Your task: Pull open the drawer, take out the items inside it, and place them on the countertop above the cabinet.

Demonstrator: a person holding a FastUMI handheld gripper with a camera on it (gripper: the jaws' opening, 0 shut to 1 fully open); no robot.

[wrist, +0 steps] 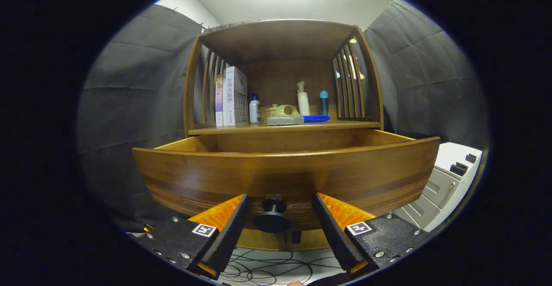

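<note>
The wooden drawer [284, 169] stands pulled out toward me, its curved front panel wide across the view. Its dark round knob [272, 219] sits between my fingers, with a gap on each side. My gripper [280, 206] is open around the knob, fingertips close to the drawer front. The drawer's inside is hidden behind the front panel. The countertop [345, 125] above the drawer carries a green sponge-like item on a grey pad [285, 116] and a blue cloth [316, 118].
On the countertop stand boxes [232, 97], a small white bottle [255, 109], a pump bottle [303, 99] and a blue-capped bottle [324, 102]. A grey-white cabinet [448, 182] sits to the right. Cables [267, 268] lie on the floor below.
</note>
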